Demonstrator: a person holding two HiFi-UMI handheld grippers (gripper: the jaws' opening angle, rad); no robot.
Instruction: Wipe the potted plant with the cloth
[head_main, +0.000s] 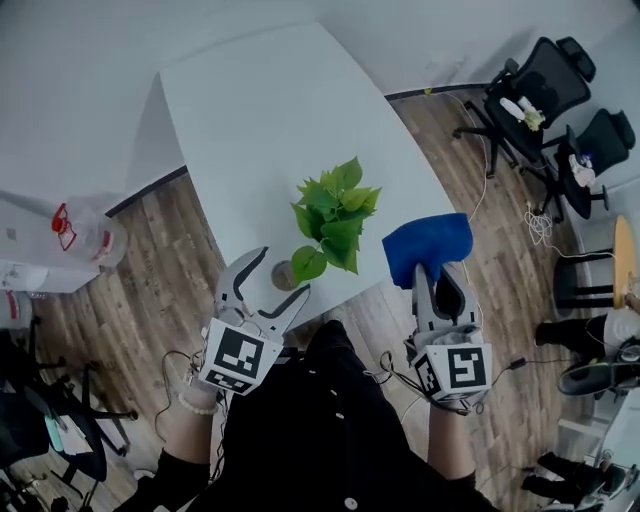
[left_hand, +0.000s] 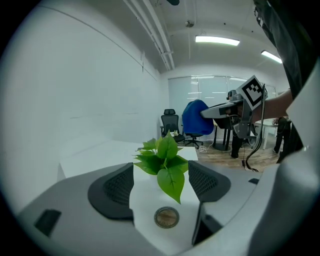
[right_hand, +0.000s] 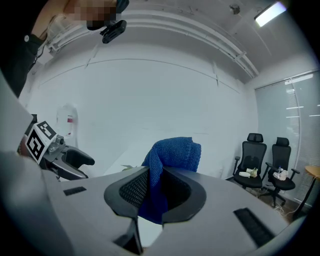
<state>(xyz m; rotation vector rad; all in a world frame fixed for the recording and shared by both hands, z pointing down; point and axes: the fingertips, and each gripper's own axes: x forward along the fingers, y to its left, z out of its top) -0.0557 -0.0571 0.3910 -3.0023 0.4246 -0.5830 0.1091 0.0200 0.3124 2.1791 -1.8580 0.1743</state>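
Observation:
A small potted plant (head_main: 335, 212) with broad green leaves stands near the front edge of the white table (head_main: 270, 100). Its pot (head_main: 285, 272) shows round and brown under the leaves. My left gripper (head_main: 280, 272) is open, its jaws on either side of the pot at the table edge. In the left gripper view the plant (left_hand: 162, 160) and pot (left_hand: 166, 217) lie ahead between the jaws of the left gripper (left_hand: 160, 182), untouched. To the plant's right, my right gripper (head_main: 440, 275) is shut on a blue cloth (head_main: 428, 245). The cloth (right_hand: 170, 160) bunches up out of the right gripper (right_hand: 157, 192).
Black office chairs (head_main: 540, 90) stand at the far right on the wooden floor. A clear water jug (head_main: 85, 235) with a red handle sits by the wall at the left. Cables trail on the floor (head_main: 540, 225) to the right of the table.

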